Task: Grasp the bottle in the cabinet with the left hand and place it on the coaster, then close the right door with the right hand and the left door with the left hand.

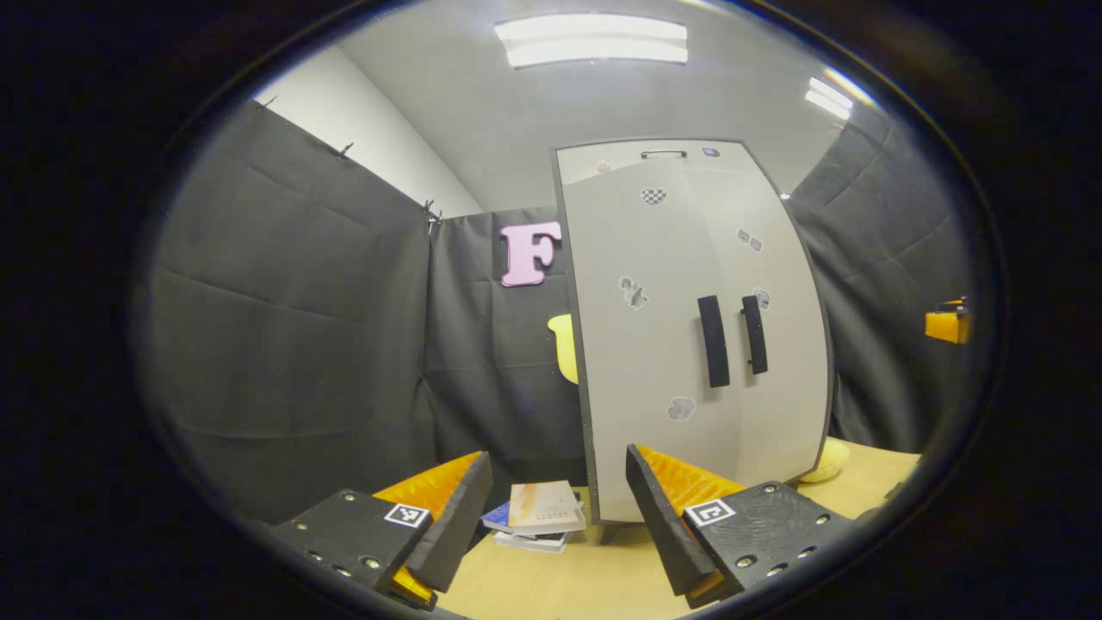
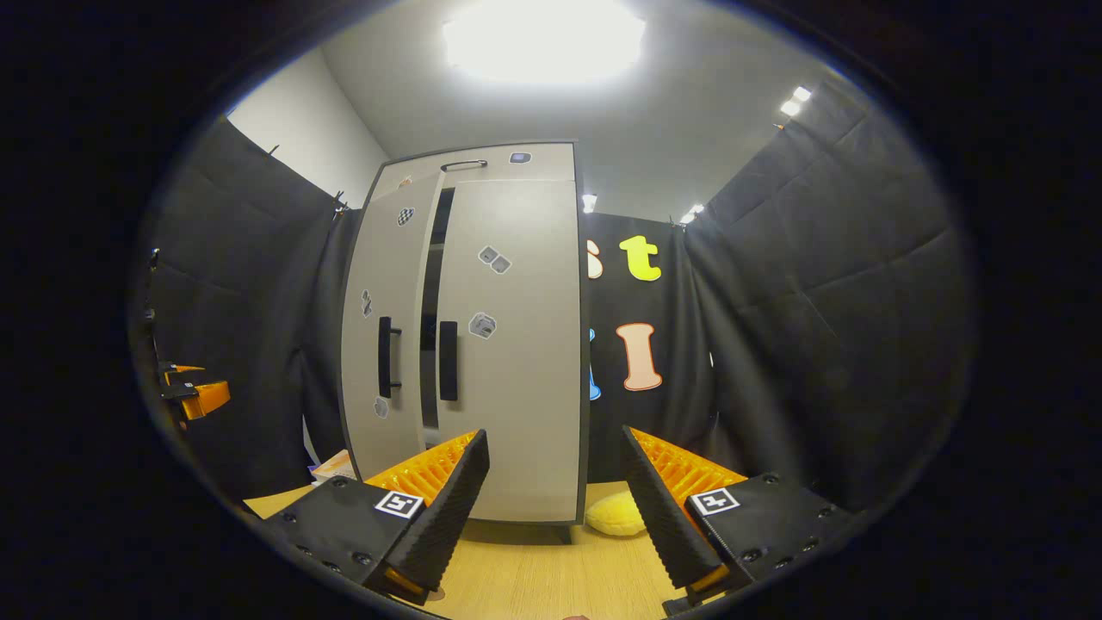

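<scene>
Around the cabinet (image 1: 697, 327), black cloth walls closed off the booth on every side, with a white wall showing above the cloth to its left and bright ceiling lights overhead. Under the cabinet lay a pale wooden counter (image 1: 551, 585), and the cabinet stood on it upright.

Left of the cabinet's foot, in the left gripper view, a small stack of books (image 1: 538, 515) rested on the counter. To the right of the cabinet's foot a soft yellow object (image 2: 616, 514) lay on the counter, just beside the base.

The cabinet had two grey doors with dark upright handles (image 1: 713, 341) near the middle seam and small stickers scattered on the fronts. In the right gripper view the left door (image 2: 383, 336) stood slightly ajar from the right door (image 2: 516, 344), leaving a narrow dark gap between them. The inside was too dark to make out, so I could not tell where the bottle was.

The left gripper (image 1: 558, 508) hung in front of the cabinet with its jaws spread wide and nothing between them. The right gripper (image 2: 555, 491) faced the cabinet too, jaws likewise apart and holding nothing. Far left of the cabinet in the right gripper view, part of the other gripper appeared at the edge.
</scene>
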### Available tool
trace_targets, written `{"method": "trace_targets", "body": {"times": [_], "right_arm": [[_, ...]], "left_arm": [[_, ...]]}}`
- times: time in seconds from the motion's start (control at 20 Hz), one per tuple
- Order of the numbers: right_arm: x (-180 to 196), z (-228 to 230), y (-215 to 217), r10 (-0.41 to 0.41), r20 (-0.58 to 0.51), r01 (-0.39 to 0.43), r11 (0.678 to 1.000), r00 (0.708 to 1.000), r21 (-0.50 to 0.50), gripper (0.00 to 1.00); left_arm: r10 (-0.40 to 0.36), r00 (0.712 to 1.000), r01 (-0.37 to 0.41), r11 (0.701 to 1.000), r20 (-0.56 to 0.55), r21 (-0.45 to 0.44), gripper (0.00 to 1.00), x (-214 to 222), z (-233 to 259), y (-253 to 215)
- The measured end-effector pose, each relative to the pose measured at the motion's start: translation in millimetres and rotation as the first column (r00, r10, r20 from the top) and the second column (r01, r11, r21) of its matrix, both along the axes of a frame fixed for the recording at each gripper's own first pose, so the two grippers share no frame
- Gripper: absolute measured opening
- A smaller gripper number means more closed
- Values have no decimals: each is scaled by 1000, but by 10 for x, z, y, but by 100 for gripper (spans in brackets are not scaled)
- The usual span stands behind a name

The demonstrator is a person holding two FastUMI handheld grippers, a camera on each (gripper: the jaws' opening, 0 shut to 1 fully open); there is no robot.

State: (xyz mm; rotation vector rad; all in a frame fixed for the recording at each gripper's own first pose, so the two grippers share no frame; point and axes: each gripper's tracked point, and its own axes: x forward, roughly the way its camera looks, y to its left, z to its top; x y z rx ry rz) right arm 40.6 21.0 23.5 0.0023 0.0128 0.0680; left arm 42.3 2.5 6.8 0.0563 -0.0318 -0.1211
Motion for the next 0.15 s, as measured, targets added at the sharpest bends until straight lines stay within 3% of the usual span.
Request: {"method": "trace_targets", "body": {"times": [0.15], "right_arm": [[-5, 6, 19, 3, 3, -3, 1000, 1000, 4, 96]], "left_arm": [[2, 1000, -1, 1000, -9, 4, 97, -36, -15, 39]]}}
